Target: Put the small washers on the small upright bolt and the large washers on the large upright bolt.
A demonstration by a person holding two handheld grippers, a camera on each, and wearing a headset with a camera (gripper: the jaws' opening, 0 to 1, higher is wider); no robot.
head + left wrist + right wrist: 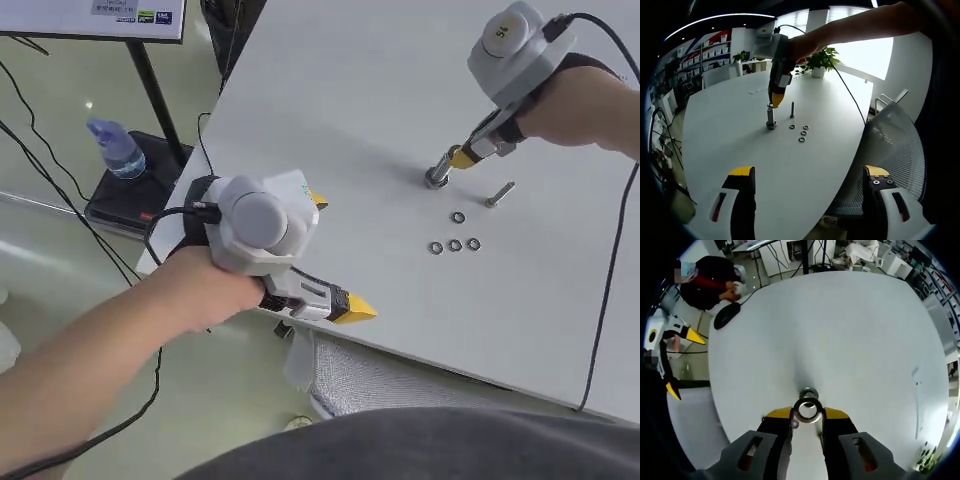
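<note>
My right gripper (452, 163) is shut on a large washer (807, 410) and holds it flat just above the top of the large upright bolt (437, 178) (808, 392). The small bolt (500, 193) (792, 110) stands a little to its right. Several small washers (455, 244) (802, 133) lie loose on the white table (330, 90) in front of the bolts. My left gripper (340, 255) (810, 200) hangs open over the table's near edge, far from the bolts, with nothing between its fingers.
A mesh chair (370, 375) stands below the table's near edge. A water bottle (115, 148) sits on a monitor stand's base on the floor at left. A black cable (610, 300) trails over the table's right side. A potted plant (820, 62) stands at the far end.
</note>
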